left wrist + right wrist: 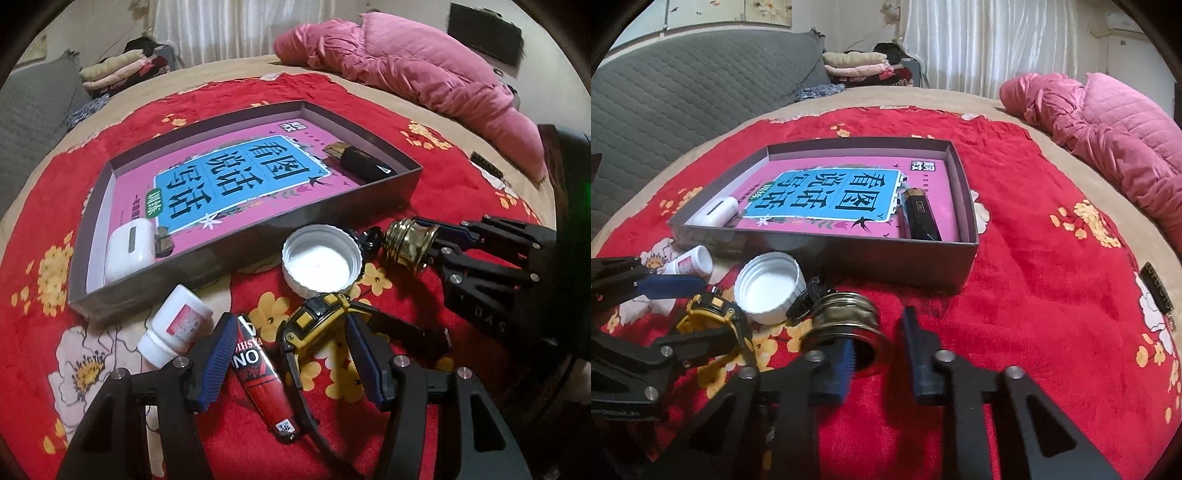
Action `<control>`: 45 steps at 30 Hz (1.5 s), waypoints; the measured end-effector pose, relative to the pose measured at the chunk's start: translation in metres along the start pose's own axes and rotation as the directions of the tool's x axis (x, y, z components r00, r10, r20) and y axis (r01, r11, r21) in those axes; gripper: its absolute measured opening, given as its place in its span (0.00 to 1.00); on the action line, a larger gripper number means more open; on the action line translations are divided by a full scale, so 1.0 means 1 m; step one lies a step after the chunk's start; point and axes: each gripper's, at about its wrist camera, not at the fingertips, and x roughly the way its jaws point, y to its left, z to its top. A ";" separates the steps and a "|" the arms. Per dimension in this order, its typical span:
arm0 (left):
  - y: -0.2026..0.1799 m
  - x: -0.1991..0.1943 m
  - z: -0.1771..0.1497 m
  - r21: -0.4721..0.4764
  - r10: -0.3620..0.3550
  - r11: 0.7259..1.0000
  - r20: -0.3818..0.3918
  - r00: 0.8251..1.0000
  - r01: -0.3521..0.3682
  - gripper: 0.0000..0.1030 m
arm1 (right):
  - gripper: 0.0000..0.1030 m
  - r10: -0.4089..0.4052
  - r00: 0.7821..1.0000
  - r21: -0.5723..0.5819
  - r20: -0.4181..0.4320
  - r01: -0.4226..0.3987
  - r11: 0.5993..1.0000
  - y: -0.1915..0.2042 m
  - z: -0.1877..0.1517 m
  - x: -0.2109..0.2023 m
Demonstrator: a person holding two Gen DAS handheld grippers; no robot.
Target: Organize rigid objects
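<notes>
A grey shallow box lies on the red floral blanket and holds a pink book, a black tube and a white case. In front of it lie a white lid, a white bottle, a red tube and a yellow-black watch. My left gripper is open around the red tube and the watch. My right gripper is open around a brass ring.
A pink quilt is bunched at the far right of the bed. A grey padded sofa and folded clothes stand behind. A small dark strip lies on the blanket at right.
</notes>
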 end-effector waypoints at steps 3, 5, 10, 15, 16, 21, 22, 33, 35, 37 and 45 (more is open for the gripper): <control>0.000 0.002 0.002 0.013 -0.008 1.000 -0.002 1.000 0.008 0.58 | 0.18 0.009 1.000 0.016 -0.004 -0.009 1.000 -0.002 0.000 0.001; 0.000 0.003 0.002 0.026 -0.013 1.000 -0.003 1.000 0.013 0.58 | 0.18 0.012 1.000 0.018 -0.004 -0.012 1.000 -0.003 -0.001 0.001; -0.009 0.007 0.004 0.103 -0.035 0.994 -0.016 0.999 0.037 0.55 | 0.18 0.017 1.000 0.025 -0.007 -0.017 1.000 -0.005 -0.001 0.002; -0.014 0.018 0.002 0.120 -0.079 0.989 -0.056 0.995 0.085 0.48 | 0.17 0.025 1.000 0.037 -0.009 -0.025 0.999 -0.006 -0.001 0.003; -0.013 0.017 0.002 0.117 -0.084 0.989 -0.052 0.995 0.090 0.47 | 0.17 0.026 1.000 0.038 -0.009 -0.025 0.999 -0.007 -0.001 0.002; 0.002 0.014 0.001 0.042 -0.141 0.989 -0.044 0.989 0.143 0.27 | 0.16 0.026 1.000 0.040 -0.009 -0.026 0.999 -0.007 -0.001 0.002; 0.004 0.014 0.001 0.037 -0.147 0.988 -0.044 0.988 0.148 0.26 | 0.16 0.026 1.000 0.040 -0.008 -0.026 0.999 -0.007 -0.001 0.002; 0.003 0.011 -0.003 -0.015 -0.120 0.993 -0.062 0.991 0.119 0.24 | 0.15 0.029 1.000 0.043 -0.010 -0.028 0.999 -0.007 -0.002 0.003; 0.000 0.011 -0.003 -0.033 -0.102 0.994 -0.068 0.992 0.100 0.24 | 0.15 0.032 0.999 0.046 -0.011 -0.031 0.998 -0.007 -0.002 0.004; -0.001 0.012 -0.004 -0.064 -0.088 0.994 -0.070 0.994 0.084 0.24 | 0.13 0.035 0.999 0.047 -0.009 -0.034 0.998 -0.008 -0.002 0.004; 0.000 0.006 -0.009 -0.136 -0.089 0.987 -0.052 0.995 0.081 0.23 | 0.10 0.051 0.999 0.063 -0.002 -0.051 0.997 -0.010 -0.001 0.002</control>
